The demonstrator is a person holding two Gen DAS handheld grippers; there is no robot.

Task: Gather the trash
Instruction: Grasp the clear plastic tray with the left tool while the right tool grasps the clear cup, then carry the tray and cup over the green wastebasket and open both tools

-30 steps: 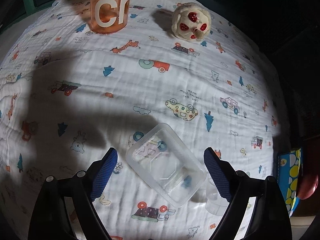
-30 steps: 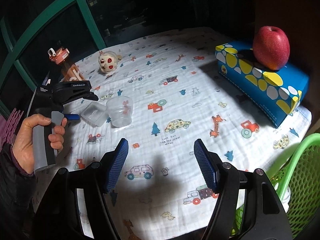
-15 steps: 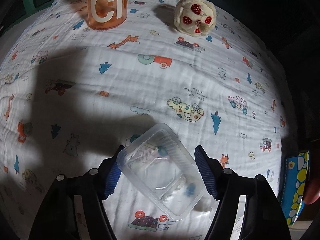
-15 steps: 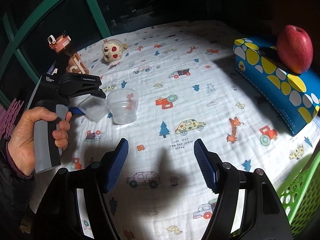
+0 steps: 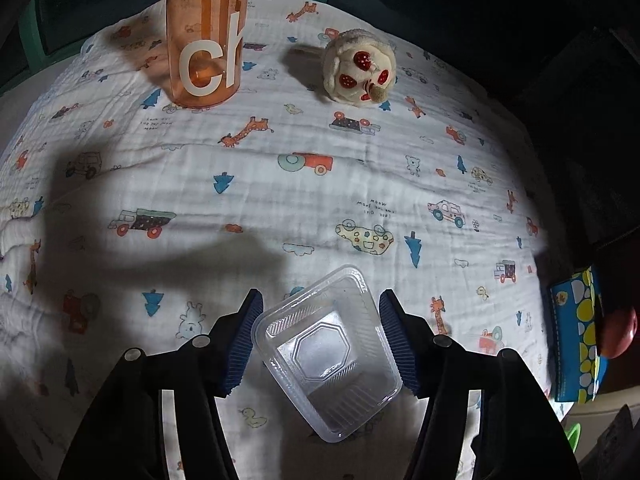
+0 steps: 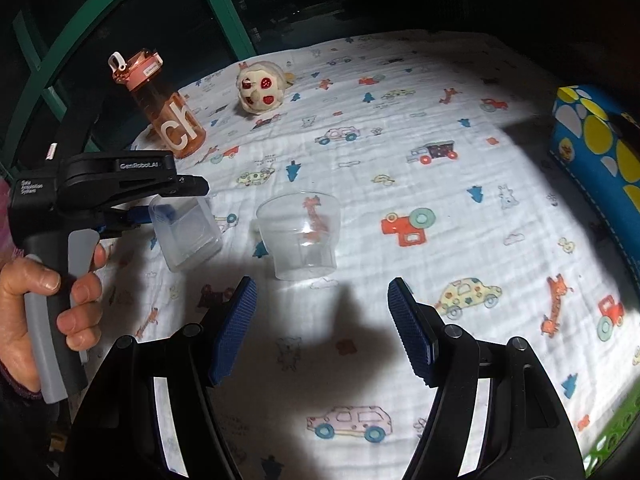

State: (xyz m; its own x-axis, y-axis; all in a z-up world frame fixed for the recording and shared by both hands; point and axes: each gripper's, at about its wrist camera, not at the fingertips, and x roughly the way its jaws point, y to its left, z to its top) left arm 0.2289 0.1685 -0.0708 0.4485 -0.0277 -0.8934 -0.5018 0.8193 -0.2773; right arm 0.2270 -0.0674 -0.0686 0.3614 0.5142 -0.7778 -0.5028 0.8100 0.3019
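Note:
A clear plastic tray sits between the blue pads of my left gripper, which is shut on it and holds it tilted above the printed cloth. In the right wrist view the same tray hangs from the left gripper, held in a hand at the left. A clear plastic cup stands upright on the cloth just right of the tray. My right gripper is open and empty, a little in front of the cup.
An orange water bottle and a round plush toy stand at the far side of the cloth-covered table. A blue tissue box lies at the right. A green basket's rim shows at the lower right.
My left gripper closed on the clear tray and lifted it off the cloth. My right gripper moved left, toward the cup.

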